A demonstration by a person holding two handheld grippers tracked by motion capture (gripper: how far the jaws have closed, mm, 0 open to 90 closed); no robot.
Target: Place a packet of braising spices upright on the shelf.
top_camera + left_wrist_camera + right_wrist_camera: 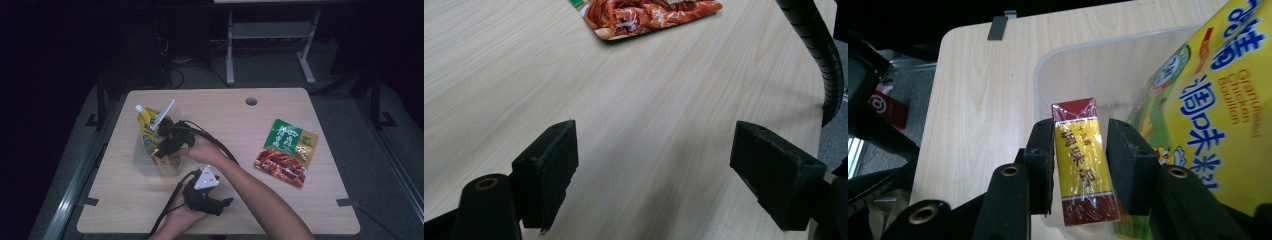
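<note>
Wrapped red-and-yellow box (1082, 160) (glossy film), pinched between right gripper (1080, 167) pads, over clear plastic bin (1068, 65), left gripper (659, 170) spread.

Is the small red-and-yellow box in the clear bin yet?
Not settled: the right gripper holds the small box over the clear bin, beside the yellow pouch.

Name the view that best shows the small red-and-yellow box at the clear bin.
The right gripper view: the small red-and-yellow box sits close up between the right gripper jaws, over the clear bin. In the high view, that gripper hides it.
</note>
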